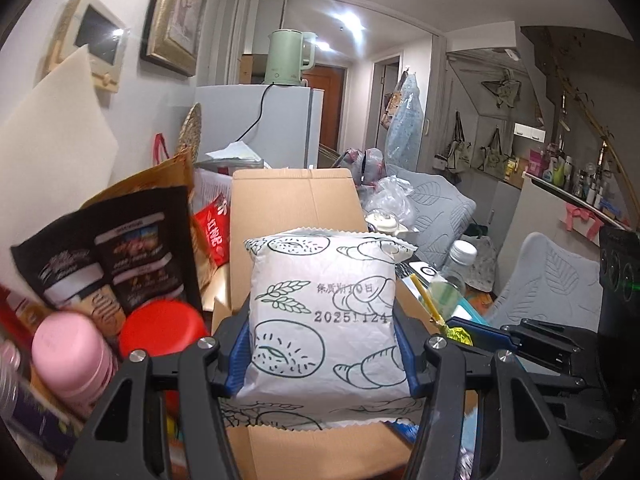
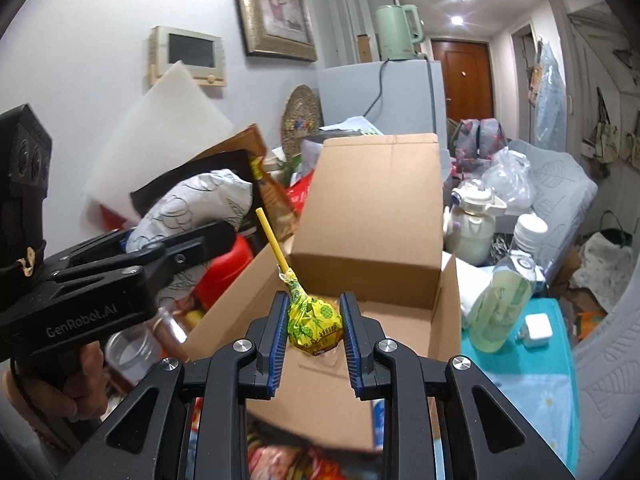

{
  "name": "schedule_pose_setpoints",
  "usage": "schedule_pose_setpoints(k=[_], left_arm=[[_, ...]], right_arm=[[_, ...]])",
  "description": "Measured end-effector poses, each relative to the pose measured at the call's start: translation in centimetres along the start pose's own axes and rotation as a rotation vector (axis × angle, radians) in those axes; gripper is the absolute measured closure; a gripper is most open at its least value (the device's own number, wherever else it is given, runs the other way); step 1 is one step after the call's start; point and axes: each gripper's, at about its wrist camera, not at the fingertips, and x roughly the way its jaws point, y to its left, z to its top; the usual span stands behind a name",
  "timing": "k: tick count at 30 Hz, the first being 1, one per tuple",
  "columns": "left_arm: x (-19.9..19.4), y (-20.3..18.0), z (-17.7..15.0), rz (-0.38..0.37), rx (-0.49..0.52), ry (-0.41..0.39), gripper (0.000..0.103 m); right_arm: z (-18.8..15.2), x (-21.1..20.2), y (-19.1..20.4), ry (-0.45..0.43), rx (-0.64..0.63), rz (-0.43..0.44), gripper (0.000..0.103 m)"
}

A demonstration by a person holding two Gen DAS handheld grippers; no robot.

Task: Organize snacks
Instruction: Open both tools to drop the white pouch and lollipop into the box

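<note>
1. Cardboard box [image 2: 372, 240]: open, flaps up; your landmark.
2. Left gripper [image 1: 324, 344]: your pads pinch the white bread packet [image 1: 324, 312] by its sides, long axis upright, above the box's near edge.
3. Right gripper [image 2: 316, 320]: your jaws clamp the yellow lollipop [image 2: 316, 322], stick slanting up-left, over the box's opening; this hand looks nearer the drop.

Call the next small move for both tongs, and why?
Probably lower both into the open cardboard box and release. The left tongs are clamped on the white bread packet, the right tongs on the yellow-wrapped lollipop, and both hang above the box's opening. The part of the box floor in view looks bare.
</note>
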Motion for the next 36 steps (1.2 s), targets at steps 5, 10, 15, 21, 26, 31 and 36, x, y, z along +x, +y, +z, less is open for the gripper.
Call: schedule_pose_setpoints(k=[5,10,15,21,26,31,36], left_arm=[[3.1,0.4,1.5,-0.003,-0.023,0.004,0.045],[6.8,1.3,1.6,0.021,-0.064,0.038,0.045],[10.7,1.9,0.3,0.041,-0.037,0.121,0.045],[15.4,3.0,-1.6,0.055,-0.065,0.257,0.045],[16.9,3.4,-2.3,0.075,-0.060,0.312,0.045],[18.3,3.3,-3.1,0.129,-0.014,0.380,0.045],[19.5,3.2,-3.7,0.144,-0.004,0.439,0.045]], right_arm=[[1.9,2.7,-1.8,0.009,0.014,-0.024,0.078],[3.2,5.0,-3.5,0.015,0.043,-0.040,0.078],[2.8,7.4,-4.9,0.043,0.058,-0.089,0.078],[2.1,10.3,-5.4,0.112,0.050,-0.125,0.078],[1.3,12.4,-5.6,0.179,0.056,-0.138,0.078],[0.5,13.9,-5.2,0.231,0.042,-0.145,0.078],[0.2,14.5,-4.9,0.256,0.027,-0.179,0.078]])
